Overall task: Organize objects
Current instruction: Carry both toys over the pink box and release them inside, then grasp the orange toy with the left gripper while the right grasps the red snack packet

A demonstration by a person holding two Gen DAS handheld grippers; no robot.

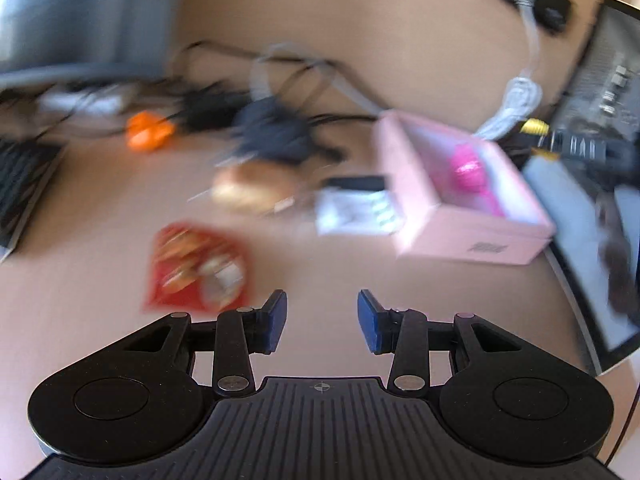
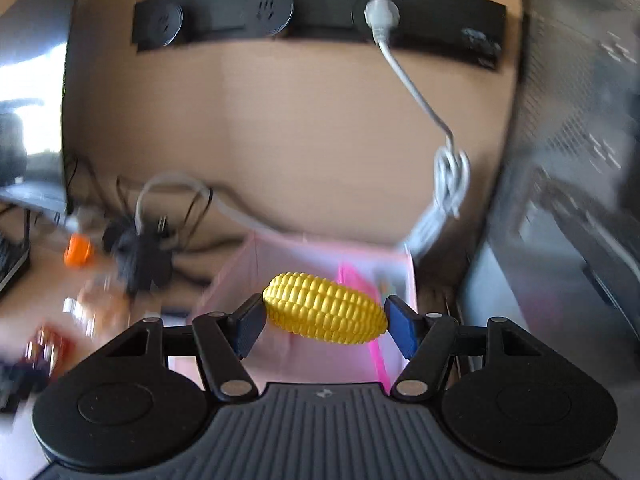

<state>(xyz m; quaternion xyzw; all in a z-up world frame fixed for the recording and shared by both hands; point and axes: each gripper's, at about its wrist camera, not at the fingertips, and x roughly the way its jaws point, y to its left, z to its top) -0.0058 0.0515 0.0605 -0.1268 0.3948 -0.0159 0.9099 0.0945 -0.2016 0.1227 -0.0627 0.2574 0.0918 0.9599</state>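
The right gripper (image 2: pixel 325 322) has the yellow toy corn cob (image 2: pixel 325 308) clamped end to end, 1 blue pad on each tip. The cob's long axis runs straight across the jaws, its right end sitting a touch lower than its left, rows of kernels facing the camera. It's up in the air over the open pink box (image 2: pixel 248 268), with a pink item (image 2: pixel 360 280) showing in the box beyond it. The gripper points forward and somewhat down toward the box and the brown wall behind, where a black socket strip (image 2: pixel 320 12) carries a grey plug and cable (image 2: pixel 416 92).

Over on the left wrist view, the left gripper (image 1: pixel 322 320) is tilted down at the tan desk (image 1: pixel 100 280), jaws parted with nothing between the 2 blue pads (image 1: pixel 276 320), just bare desktop. Ahead of it, blurred: a red snack packet (image 1: pixel 196 268) near the left finger, a brownish round item (image 1: pixel 248 188), a white card or packet (image 1: pixel 356 212) touching the pink box (image 1: pixel 460 240), an orange object (image 1: pixel 148 130) and a tangle of black cables (image 1: pixel 272 128) further back. What the brownish thing is, I can't tell.
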